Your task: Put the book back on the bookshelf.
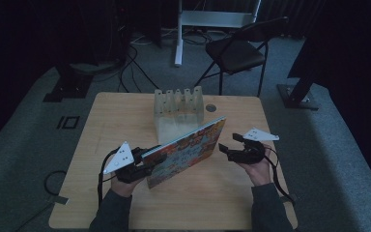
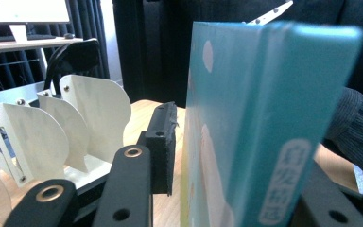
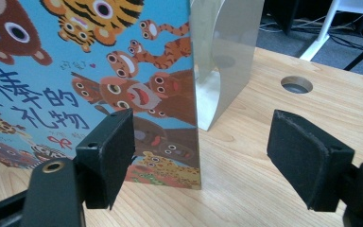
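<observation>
Left tool (image 1: pixel 150 159) jaws slack around picture book (image 1: pixel 186 152), pads off. Right tool (image 1: pixel 226 147) open, empty. Book standing on surface (image 1: pixel 222 193), not yet slotted in rack (image 1: pixel 178 113).

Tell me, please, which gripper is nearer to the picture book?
Left. The left gripper has the picture book between its fingers at one end; the right gripper waits open just beyond the other end.
</observation>
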A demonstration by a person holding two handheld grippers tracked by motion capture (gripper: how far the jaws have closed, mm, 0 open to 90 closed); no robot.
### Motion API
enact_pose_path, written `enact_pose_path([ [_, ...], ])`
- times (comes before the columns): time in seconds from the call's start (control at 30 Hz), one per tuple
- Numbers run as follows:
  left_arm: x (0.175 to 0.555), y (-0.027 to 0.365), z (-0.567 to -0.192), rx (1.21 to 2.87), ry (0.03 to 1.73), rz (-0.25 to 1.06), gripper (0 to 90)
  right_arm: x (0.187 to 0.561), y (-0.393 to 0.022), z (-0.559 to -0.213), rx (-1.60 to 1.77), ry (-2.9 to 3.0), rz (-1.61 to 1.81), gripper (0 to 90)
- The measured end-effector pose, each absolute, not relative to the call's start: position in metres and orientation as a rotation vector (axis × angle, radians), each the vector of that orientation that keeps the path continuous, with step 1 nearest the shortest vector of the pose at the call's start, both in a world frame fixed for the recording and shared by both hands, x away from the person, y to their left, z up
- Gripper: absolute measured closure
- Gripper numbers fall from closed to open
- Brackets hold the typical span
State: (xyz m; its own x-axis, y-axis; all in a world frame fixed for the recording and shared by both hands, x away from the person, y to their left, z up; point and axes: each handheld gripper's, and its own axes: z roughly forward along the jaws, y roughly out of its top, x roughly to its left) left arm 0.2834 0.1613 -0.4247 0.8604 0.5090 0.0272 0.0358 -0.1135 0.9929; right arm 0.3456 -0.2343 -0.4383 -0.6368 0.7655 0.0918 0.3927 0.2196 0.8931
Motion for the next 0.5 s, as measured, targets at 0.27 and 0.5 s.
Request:
enact_pose_path([
  [0.27,0.286,0.157,-0.429,1.632,0.428,0.428,55.3,0.345,-0.238,-0.44,1.084,2.125,1.384,23.5],
  [0.5,0.288,0.152,-0.435,1.641,0.435,0.429,54.9,0.344,-0.241,-0.441,1.091,2.123,1.381,23.5],
])
